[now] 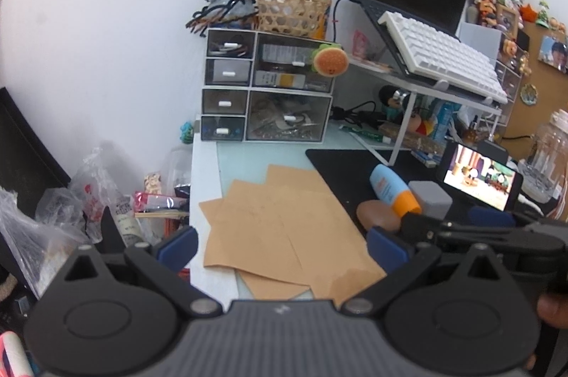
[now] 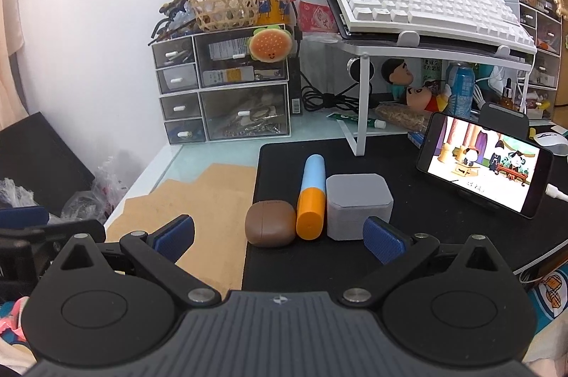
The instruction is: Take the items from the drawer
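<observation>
Both claws, the left claw [image 1: 280,247] and the right claw [image 2: 278,236], are wide and hold nothing, the drawers [image 2: 222,87] at middle left look shut, and a brown case [image 2: 270,223], tube [image 2: 311,199] and grey box [image 2: 358,205] sit side by side on the mat [image 2: 390,252], maybe taken out already.

The left gripper [image 1: 282,247] fills the bottom of the frame, jaws wide apart and empty, over brown paper [image 1: 284,228]. At centre stands the drawer unit [image 1: 266,93], every drawer closed. At lower right a tube [image 1: 392,189], a brown case [image 1: 378,215] and a grey box [image 1: 429,197] lie together on a black mat [image 1: 340,164].
</observation>
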`<state>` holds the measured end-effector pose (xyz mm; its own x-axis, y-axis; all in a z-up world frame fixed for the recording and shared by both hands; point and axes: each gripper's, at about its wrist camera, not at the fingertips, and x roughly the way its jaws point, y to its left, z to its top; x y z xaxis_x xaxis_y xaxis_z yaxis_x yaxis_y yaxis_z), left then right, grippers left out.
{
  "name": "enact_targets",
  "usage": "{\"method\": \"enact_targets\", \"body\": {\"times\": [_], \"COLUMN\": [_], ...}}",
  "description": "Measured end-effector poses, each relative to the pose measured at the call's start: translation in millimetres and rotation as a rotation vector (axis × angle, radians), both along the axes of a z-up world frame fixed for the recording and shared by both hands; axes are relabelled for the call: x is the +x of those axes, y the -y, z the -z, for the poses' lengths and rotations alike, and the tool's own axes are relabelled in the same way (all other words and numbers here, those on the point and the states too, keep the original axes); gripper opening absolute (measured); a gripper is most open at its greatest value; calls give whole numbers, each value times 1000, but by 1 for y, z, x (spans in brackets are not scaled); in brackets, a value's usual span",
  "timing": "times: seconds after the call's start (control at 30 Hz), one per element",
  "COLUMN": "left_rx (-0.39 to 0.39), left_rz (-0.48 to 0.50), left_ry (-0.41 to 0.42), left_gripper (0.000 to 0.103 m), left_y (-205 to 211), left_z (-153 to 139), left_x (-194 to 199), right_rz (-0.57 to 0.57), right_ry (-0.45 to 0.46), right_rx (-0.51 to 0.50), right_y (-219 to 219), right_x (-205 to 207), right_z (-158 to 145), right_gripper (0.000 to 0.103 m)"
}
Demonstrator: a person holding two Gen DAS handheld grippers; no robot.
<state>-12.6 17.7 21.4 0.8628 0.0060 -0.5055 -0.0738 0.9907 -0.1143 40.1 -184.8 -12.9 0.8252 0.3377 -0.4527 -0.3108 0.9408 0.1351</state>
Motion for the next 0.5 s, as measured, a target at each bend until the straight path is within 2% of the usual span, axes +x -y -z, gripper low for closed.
{"method": "enact_targets", "body": {"times": [0.5], "left_rx": [24], "left_rz": [-4], "left_ry": [-19], "left_gripper": [103], "left_y": [6], "left_z": [6], "left_x": [6], "right_rz": [-13], "right_ry": [-9], "right_rx": [15], "right_y": [1], "right_x": [1], "right_z": [2], "right_gripper": [103]}}
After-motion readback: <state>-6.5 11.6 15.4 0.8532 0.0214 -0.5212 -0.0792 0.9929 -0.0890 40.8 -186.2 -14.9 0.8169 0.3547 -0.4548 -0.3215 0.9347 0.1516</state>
